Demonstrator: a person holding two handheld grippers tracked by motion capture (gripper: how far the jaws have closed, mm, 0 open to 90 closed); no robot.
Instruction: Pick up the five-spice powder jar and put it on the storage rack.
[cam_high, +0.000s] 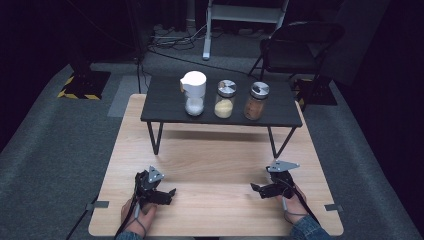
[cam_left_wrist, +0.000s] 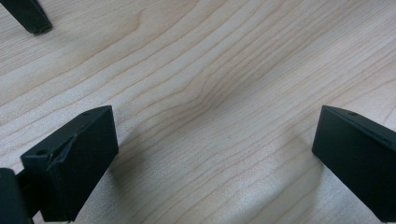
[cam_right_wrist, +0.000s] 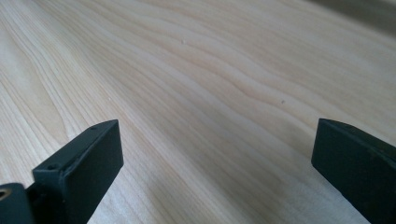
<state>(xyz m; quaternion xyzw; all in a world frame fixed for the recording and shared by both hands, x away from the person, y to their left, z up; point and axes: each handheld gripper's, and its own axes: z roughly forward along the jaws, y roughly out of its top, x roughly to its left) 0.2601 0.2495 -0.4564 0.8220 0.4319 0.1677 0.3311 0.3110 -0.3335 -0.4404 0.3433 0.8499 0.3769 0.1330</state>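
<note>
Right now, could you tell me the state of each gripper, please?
Left gripper: open, holding nothing.
Right gripper: open, holding nothing.

Light wooden table (cam_high: 215, 165) is sitting on grey carpet (cam_high: 50, 150). A small black shelf (cam_high: 170, 102) on thin metal legs is standing on the table's far half, carrying three jars in a row: white-lidded jar (cam_high: 194, 92), yellow-filled jar (cam_high: 225, 98), brown-filled jar (cam_high: 256, 100). Near half is showing bare wood grain (cam_left_wrist: 201, 93).
</note>
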